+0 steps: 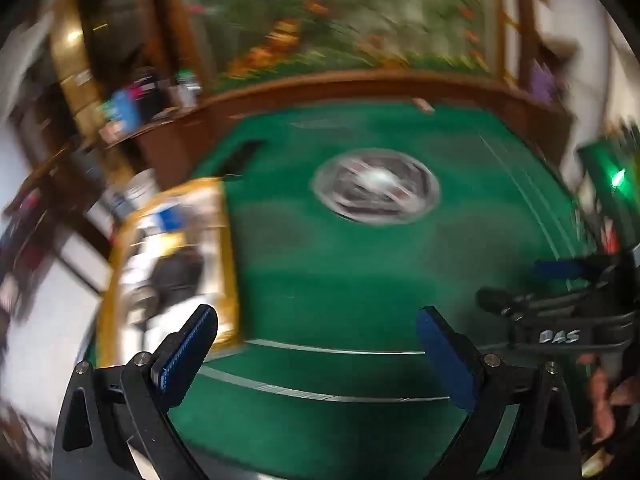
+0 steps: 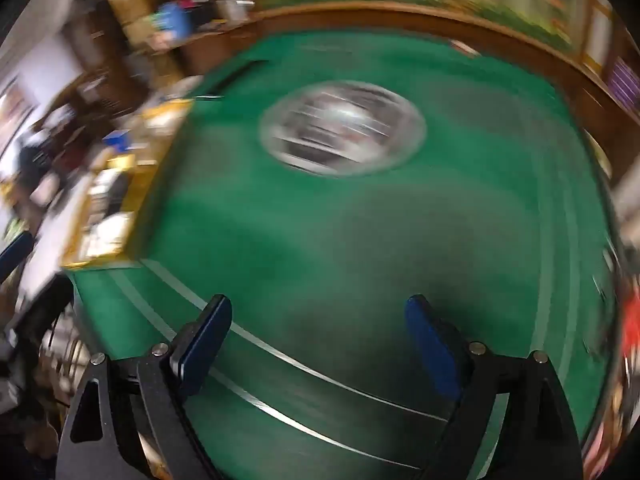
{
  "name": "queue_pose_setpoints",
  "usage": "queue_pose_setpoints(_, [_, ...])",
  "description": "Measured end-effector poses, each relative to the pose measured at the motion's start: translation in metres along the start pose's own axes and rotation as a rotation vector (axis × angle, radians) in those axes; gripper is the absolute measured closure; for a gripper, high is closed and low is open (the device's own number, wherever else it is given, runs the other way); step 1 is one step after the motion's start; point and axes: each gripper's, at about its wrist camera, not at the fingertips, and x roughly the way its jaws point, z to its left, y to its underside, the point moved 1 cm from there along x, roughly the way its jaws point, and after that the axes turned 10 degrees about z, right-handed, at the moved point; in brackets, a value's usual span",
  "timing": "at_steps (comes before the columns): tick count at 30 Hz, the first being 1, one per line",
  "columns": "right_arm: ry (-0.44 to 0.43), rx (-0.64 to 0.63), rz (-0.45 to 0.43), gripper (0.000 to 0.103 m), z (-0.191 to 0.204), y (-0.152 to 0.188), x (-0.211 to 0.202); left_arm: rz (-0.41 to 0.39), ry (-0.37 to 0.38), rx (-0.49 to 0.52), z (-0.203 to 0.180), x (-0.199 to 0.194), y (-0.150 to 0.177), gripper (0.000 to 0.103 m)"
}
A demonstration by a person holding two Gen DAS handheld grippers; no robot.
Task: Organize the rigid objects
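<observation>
Both views are blurred by motion. A round clear dish [image 1: 376, 186] holding several dark and red-white rigid items sits on the green table mat [image 1: 340, 280]; it also shows in the right wrist view [image 2: 342, 128]. A yellow-rimmed tray [image 1: 172, 264] with black, white and blue items lies at the mat's left edge, and shows in the right wrist view [image 2: 116, 196]. My left gripper [image 1: 316, 316] is open and empty above the near mat. My right gripper [image 2: 318, 308] is open and empty; its body shows at the right of the left wrist view [image 1: 560, 308].
A brown wooden ledge [image 1: 360, 88] borders the far side of the mat [image 2: 360, 240], with a flower picture [image 1: 340, 16] behind it. Cluttered shelves [image 1: 132, 104] stand at the far left. A small pale block [image 1: 423, 105] lies near the far edge.
</observation>
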Motion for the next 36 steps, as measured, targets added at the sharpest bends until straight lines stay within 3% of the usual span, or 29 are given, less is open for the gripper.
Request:
queue_pose_setpoints(3, [0.03,0.126,0.02,0.015,-0.045,0.016,0.01,0.061,0.058,0.065,-0.031,0.031,-0.006,0.002])
queue_pose_setpoints(9, [0.091,0.224,-0.011,0.016,-0.077,0.028,0.015,0.163,0.31,-0.034,-0.025,0.072,-0.003,0.002])
queue_pose_setpoints(10, [0.097,0.242,-0.003,0.016,-0.08,0.03,0.019,0.175,0.303,-0.064,-0.021,0.077,-0.003,0.002])
queue_pose_setpoints(14, [0.108,0.242,-0.031,0.014,-0.08,0.033,0.025,0.172,0.136,-0.064,-0.014,0.089,-0.004,0.001])
queue_pose_setpoints(20, [0.179,0.232,-0.056,0.0,-0.065,0.03,0.036,0.164,0.159,-0.072,-0.019,0.099,-0.012,0.001])
queue_pose_setpoints(25, [0.264,0.221,-0.092,0.0,-0.056,0.023,0.045,0.105,0.184,-0.022,-0.023,0.113,-0.017,0.0])
queue_pose_setpoints(36, [0.294,0.26,-0.152,0.0,-0.055,0.025,0.045,0.091,0.182,-0.027,-0.022,0.119,-0.023,0.0])
